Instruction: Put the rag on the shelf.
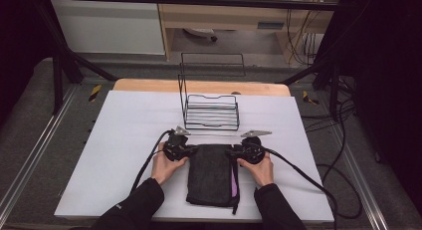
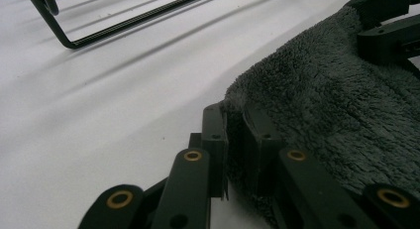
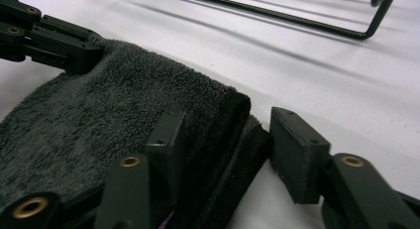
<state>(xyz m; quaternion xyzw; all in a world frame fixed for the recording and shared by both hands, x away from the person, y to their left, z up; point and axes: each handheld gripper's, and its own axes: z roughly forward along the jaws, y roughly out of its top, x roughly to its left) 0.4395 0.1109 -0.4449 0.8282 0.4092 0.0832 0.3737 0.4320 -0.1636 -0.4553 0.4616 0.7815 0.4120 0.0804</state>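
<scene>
Nearest the person, a folded dark towel (image 1: 213,174) lies flat on the white bench (image 1: 124,140), a purple strip showing along its right edge. The left gripper (image 2: 233,140) has its jaws clamped on the towel's far left corner. The right gripper (image 3: 225,140) straddles the far right corner, jaws partly apart and not yet pressing the thick folded edge. The step in hand looks like gripping both corners; next, the right jaws must close before lifting toward the wire rack (image 1: 211,110) beyond.
</scene>
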